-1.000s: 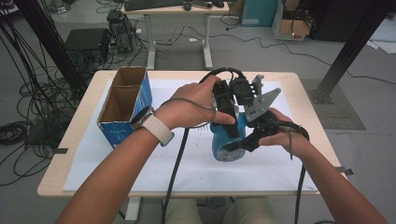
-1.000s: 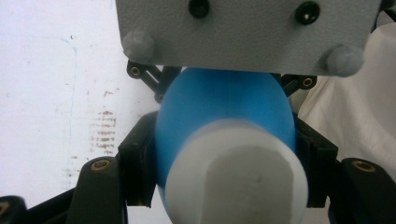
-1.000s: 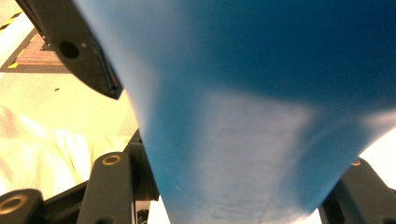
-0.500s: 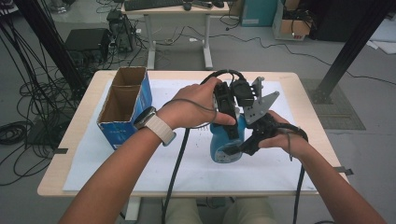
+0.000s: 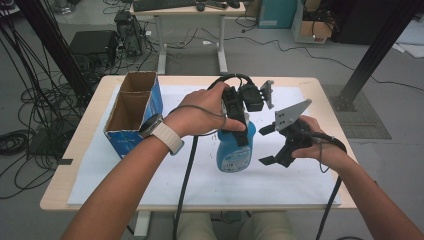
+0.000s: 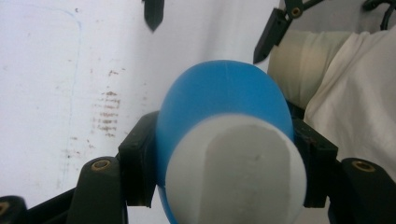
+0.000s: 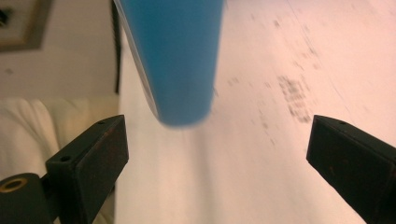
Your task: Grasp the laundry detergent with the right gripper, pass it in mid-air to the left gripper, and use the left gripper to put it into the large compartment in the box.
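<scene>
Left claw (image 5: 235,117) clamps blue bottle (image 5: 235,147) upright; right claw (image 5: 267,145), jaws just spread, released beside it. Handover done; placing remains.

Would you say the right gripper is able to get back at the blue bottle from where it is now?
Probably yes: the right gripper stands open beside the blue bottle, nothing between them.

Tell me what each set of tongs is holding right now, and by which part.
The left tongs clamp the blue bottle by its upper end, just below the white cap. The right tongs hold nothing; their jaws have just been opening, clear of the bottle.
</scene>
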Demonstrator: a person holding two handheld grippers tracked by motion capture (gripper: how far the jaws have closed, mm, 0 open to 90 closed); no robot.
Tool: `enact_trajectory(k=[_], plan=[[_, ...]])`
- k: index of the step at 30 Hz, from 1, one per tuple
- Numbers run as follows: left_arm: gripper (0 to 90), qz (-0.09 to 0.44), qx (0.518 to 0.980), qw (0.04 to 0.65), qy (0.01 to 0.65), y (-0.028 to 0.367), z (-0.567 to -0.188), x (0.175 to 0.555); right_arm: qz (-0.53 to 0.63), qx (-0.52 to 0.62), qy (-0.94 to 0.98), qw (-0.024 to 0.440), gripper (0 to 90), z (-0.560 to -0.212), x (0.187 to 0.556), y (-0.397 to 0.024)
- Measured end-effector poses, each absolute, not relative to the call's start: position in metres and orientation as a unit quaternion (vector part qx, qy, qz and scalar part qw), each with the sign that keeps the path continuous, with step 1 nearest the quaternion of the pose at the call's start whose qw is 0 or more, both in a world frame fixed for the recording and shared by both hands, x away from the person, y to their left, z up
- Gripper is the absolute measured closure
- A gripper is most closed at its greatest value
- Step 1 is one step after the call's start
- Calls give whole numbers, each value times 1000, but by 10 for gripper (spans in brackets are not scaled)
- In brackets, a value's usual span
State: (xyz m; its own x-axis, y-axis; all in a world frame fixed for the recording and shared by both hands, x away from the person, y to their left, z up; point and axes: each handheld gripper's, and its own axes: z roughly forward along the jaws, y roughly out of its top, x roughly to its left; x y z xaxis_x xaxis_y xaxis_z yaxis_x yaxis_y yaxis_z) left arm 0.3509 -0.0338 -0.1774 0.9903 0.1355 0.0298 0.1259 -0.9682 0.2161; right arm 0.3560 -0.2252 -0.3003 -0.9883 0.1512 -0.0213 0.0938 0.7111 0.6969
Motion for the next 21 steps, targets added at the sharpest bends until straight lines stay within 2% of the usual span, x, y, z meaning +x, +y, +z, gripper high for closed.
enact_trajectory(k=[5,12,21], plan=[[375,38,990,103,85,-29,-168,352,335,40,939,62,62,-296,363,-240],[375,55,985,103,127,-19,-146,358,292,73,950,86,69,-288,364,-258],[375,79,973,111,188,-9,-116,367,246,102,960,90,74,-291,363,-283]])
